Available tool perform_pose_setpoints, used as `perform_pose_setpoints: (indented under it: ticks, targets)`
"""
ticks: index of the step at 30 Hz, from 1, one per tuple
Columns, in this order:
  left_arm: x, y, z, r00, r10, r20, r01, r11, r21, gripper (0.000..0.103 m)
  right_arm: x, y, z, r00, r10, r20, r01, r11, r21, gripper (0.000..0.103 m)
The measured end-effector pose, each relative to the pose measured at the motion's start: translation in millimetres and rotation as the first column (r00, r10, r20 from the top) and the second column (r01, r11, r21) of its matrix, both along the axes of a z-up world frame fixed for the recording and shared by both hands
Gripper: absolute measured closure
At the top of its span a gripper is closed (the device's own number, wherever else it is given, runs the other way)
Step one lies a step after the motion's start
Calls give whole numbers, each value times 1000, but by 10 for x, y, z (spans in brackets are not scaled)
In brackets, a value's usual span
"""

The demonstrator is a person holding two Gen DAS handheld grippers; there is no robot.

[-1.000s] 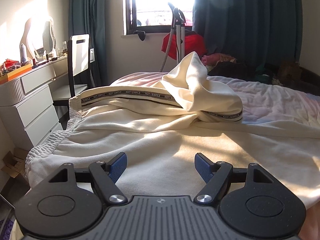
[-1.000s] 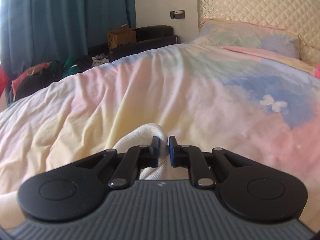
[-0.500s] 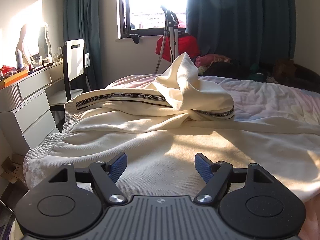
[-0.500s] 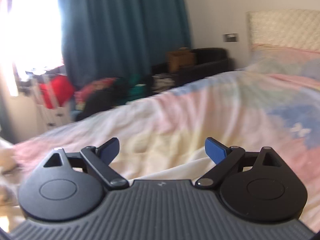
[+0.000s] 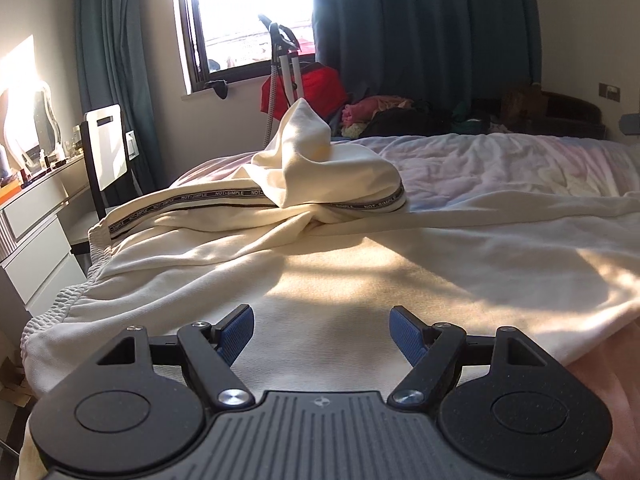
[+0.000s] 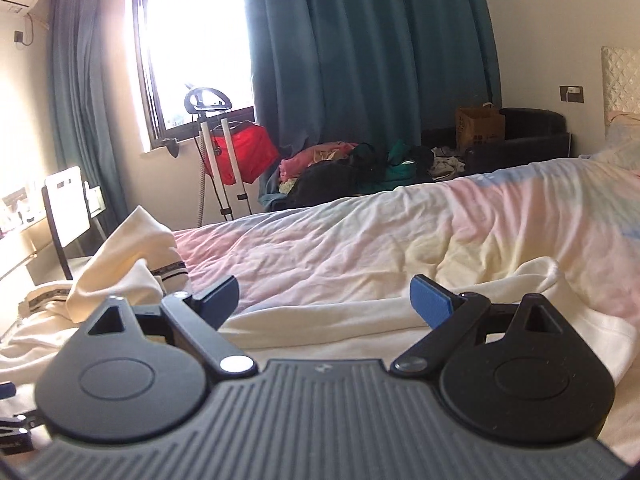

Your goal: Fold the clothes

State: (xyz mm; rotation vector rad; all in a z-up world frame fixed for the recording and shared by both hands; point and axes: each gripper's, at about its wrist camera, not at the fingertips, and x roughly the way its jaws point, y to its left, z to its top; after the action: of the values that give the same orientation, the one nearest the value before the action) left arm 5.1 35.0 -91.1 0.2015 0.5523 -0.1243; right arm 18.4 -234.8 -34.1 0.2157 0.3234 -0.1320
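Right tongs (image 6: 324,300) now apart, released trousers (image 6: 328,324) | left tongs (image 5: 321,330) unchanged

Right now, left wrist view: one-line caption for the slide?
Open left gripper poised over cream sweatpants spread on the bed, one leg bunched near the sunlit window.

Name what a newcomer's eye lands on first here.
The cream trousers sprawl across the near end of the bed, one leg with a black lettered stripe bunched into a peak toward the window. That window blazes between dark teal curtains. Both the left gripper and right gripper hang open over the cloth, holding nothing.
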Motion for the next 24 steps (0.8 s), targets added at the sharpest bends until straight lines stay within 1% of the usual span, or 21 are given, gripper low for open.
perform_pose_setpoints:
  ticks: [3,6,8,10,12,15,17,18,20,22,24]
  targets:
    - [86,-111,-5,1000,-25,3,25,1000,12,26,23,-78,-27,1000,-7,0,7,998,63,9]
    - [250,-301,75,998,-48,36,48,999,6,26,36,-192,-71,999,-35,9,34,992,123,9]
    - [411,-477,166,995,-73,66,75,997,-29,26,62,-238,-127,998,-63,6,62,989,134,9]
    - [629,-705,230,992,-104,77,108,993,-53,26,88,-283,-182,996,-92,3,90,985,145,9]
    - [964,-1022,267,988,-125,86,131,989,-65,26,115,-328,-237,993,-120,-1,119,981,156,9]
    - [1563,-1431,219,991,-118,56,123,987,-100,25,154,-396,-321,987,-162,-7,161,972,173,9]
    - [1986,-1629,135,995,-93,41,97,989,-115,23,202,-430,-383,984,-179,-21,180,967,181,9]
    - [2195,-1706,87,997,-59,53,64,993,-99,23,229,-443,-413,983,-183,-27,185,965,185,9]
    - [2592,-1683,-11,999,43,31,-41,997,-67,22,294,-458,-473,981,-193,-35,196,962,188,9]
    - [2990,-1659,-109,989,146,12,-145,989,-33,22,368,-456,-518,979,-200,-38,203,963,176,9]
    - [3387,-1636,-206,969,247,-3,-247,969,3,22,452,-441,-571,980,-192,-41,197,967,164,9]
